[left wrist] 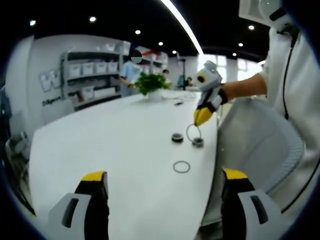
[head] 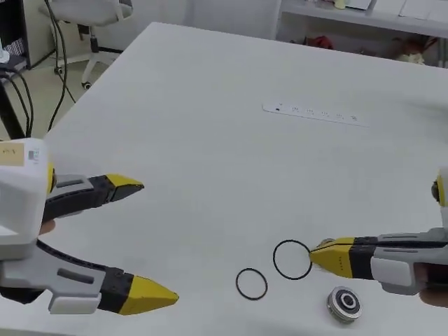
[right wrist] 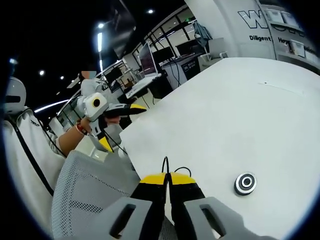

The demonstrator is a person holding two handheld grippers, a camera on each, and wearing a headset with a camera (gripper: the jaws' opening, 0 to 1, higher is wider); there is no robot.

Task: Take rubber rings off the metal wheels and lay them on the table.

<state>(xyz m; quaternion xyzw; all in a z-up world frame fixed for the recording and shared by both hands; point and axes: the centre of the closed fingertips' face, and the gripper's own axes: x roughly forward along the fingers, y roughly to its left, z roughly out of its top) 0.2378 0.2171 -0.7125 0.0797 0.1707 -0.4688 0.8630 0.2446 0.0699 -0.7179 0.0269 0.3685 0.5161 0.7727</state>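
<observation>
Thin black rubber ring (head: 274, 259) pinched upright in the clenched right gripper (head: 313, 255), close over the white table (head: 210, 140).
Left gripper (head: 157, 241) released, jaws spread wide, well apart to the left. Second thin black ring (head: 237, 283) flat on the table just beside the held one. Bare round metal wheel (head: 344, 302) flat near the right jaws; from the left gripper view, a darker-rimmed wheel (left wrist: 177, 137) beside it. Wall lettering (right wrist: 260, 37): big "W", "Diligent" under it, rest unreadable.
</observation>
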